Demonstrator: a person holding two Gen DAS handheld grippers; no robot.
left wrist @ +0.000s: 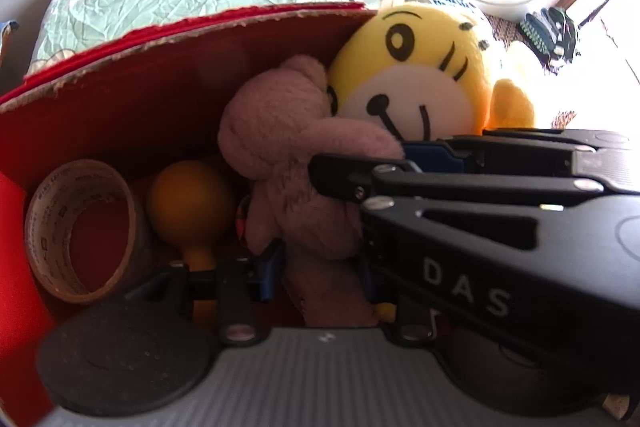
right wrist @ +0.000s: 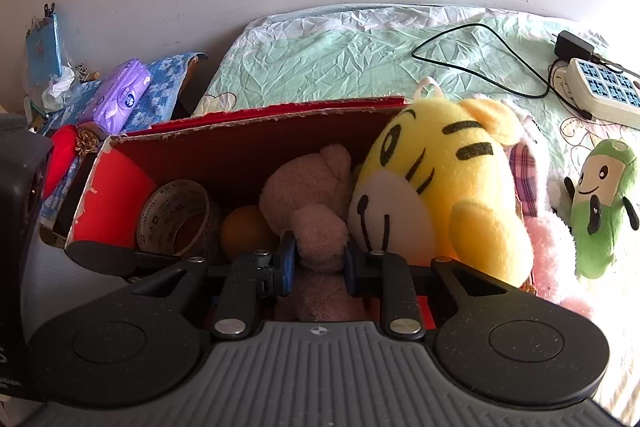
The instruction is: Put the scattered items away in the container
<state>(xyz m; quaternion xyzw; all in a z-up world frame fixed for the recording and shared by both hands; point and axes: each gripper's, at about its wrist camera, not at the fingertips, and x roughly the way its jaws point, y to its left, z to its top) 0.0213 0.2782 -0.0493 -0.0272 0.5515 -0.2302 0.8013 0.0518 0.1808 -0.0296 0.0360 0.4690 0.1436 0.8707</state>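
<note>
Toys are crowding a red cardboard box [right wrist: 224,151] on a bed, both tools working at the same pink teddy bear [right wrist: 316,195]. Seen from the right wrist, the right gripper [right wrist: 318,263] is pinching the bear's limb, its blue pads pressing the plush from either side at 6 o'clock. In the left wrist view, the left gripper [left wrist: 316,267] is straddling the bear's lower body [left wrist: 296,163], its blue pads lying against the plush on both sides, so it is squeezing the toy as well. The right tool's black arm is crossing that frame from 3 o'clock toward the centre.

The bear is sitting inside the box, leaning against a yellow tiger doll [right wrist: 436,183] wedged in at its 3 o'clock side, head rising above the rim. At the bear's 9 o'clock an orange ball [right wrist: 244,227] is lying on the box floor, and further toward 9 o'clock a roll of brown tape [right wrist: 176,223] is standing on edge.

Outside the box, a green plush figure [right wrist: 600,207] is lying on the pale green sheet [right wrist: 320,59] at 3 o'clock in the right wrist view, a pink fluffy toy [right wrist: 552,255] just beside it. A white power strip [right wrist: 604,95] with a black charger [right wrist: 572,45] and cable is resting at 2 o'clock. A purple tissue pack [right wrist: 124,95] is sitting at 10 o'clock.
</note>
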